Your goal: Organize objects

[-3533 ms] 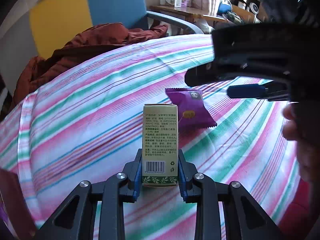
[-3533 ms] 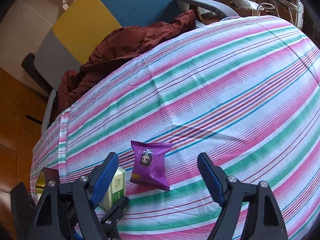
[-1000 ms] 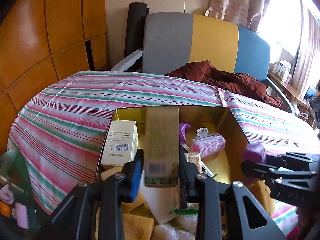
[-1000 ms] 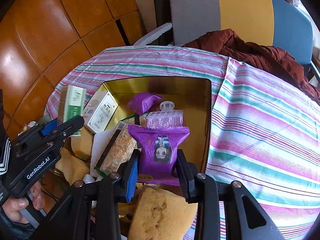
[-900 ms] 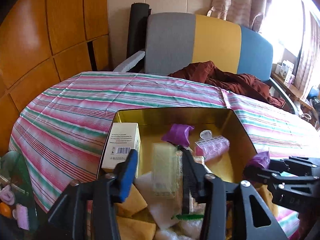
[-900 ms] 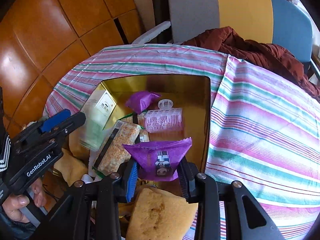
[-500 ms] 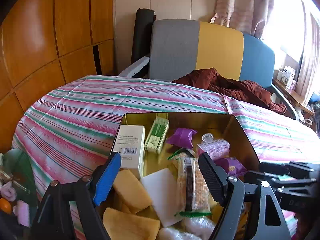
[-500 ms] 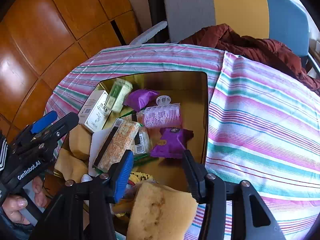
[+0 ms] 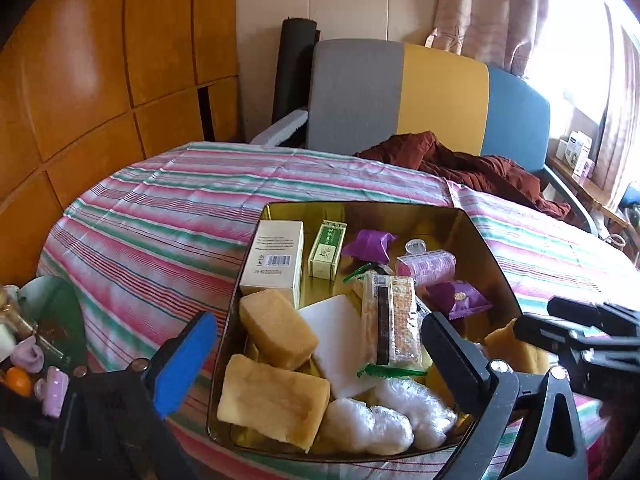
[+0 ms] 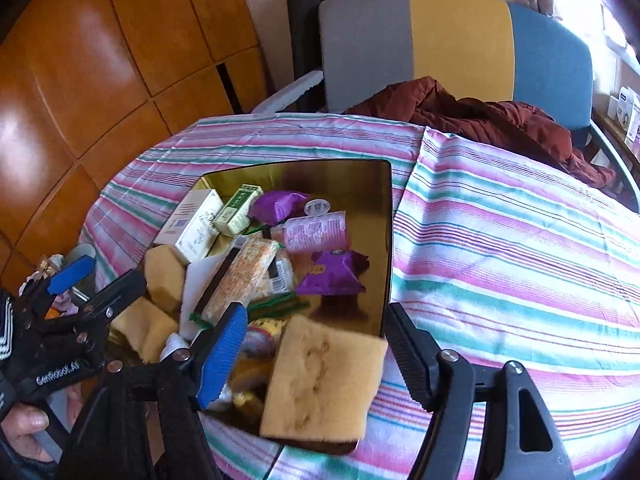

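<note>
The gold tin [image 9: 400,216] [image 10: 320,176] stands on the striped tablecloth, full of items. The green box [image 9: 327,249] [image 10: 237,210] lies in it beside a white box [image 9: 276,256]. A purple snack packet [image 9: 456,298] [image 10: 332,274] lies near the tin's right wall. My left gripper [image 9: 316,344] hovers over the tin's near end, jaws opening wide, holding nothing. My right gripper [image 10: 314,344] is above the near right corner, jaws opening, over a yellow sponge [image 10: 324,384] that its pads do not touch.
The tin also holds sponges [image 9: 276,328], a cracker pack [image 9: 392,320], a pink hair roller [image 9: 428,266] and plastic-wrapped lumps [image 9: 372,420]. A chair [image 9: 400,96] with a maroon jacket [image 9: 480,172] stands behind the table. Small clutter [image 9: 28,352] sits at the left.
Both grippers opened and drew back. The green box dropped from the left gripper into the tin beside the white box; the purple packet fell from the right gripper into the tin.
</note>
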`<control>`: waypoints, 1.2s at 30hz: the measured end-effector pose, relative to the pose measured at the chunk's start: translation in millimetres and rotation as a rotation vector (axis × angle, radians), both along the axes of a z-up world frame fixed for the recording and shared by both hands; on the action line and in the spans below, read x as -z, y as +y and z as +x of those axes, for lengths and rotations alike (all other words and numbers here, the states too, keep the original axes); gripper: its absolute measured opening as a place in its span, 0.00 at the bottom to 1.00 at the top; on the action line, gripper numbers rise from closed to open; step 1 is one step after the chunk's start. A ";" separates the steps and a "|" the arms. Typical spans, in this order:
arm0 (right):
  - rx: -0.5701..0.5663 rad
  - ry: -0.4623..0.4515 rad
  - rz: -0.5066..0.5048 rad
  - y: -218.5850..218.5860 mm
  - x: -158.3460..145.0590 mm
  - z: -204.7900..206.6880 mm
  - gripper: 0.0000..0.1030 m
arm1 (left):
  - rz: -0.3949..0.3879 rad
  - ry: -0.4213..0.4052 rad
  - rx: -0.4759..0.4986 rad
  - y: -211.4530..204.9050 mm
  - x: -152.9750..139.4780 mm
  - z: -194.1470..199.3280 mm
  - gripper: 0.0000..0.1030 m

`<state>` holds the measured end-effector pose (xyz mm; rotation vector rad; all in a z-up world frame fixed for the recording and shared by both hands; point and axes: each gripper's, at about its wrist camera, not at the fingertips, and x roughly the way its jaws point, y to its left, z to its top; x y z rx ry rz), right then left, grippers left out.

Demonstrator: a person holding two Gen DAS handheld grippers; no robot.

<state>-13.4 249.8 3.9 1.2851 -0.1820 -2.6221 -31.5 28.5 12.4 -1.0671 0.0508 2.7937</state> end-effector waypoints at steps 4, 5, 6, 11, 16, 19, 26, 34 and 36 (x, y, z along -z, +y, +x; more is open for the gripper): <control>-0.078 -0.018 -0.057 -6.9 4.2 16.3 0.70 | -0.012 0.011 -0.008 1.8 -4.4 5.9 1.00; -0.093 -0.029 -0.060 -10.1 7.9 17.6 0.70 | -0.013 0.009 -0.014 1.8 -4.7 6.9 1.00; -0.106 -0.042 -0.053 -14.4 12.6 16.6 0.70 | -0.013 0.006 -0.018 0.9 -4.7 7.6 1.00; -0.132 -0.062 0.010 -29.0 29.5 1.9 0.70 | 0.000 -0.009 -0.027 -2.5 -5.5 11.1 1.00; -0.104 -0.079 0.007 -22.8 35.4 -6.4 0.70 | 0.017 -0.021 -0.047 -8.8 -5.6 13.2 1.00; -0.105 -0.046 0.010 -21.1 25.2 0.7 0.72 | 0.026 -0.032 -0.061 -11.1 -4.5 13.9 1.00; 0.025 0.079 0.092 -22.3 -5.1 24.6 0.78 | 0.006 -0.011 -0.073 -7.7 -9.5 26.2 1.00; 0.113 0.127 0.179 -28.4 -13.7 35.2 0.78 | 0.024 0.016 -0.044 -5.2 -17.1 48.1 1.00; 0.106 0.124 0.182 -31.6 -12.0 36.2 0.78 | 0.013 0.023 -0.049 -4.0 -17.2 51.7 1.00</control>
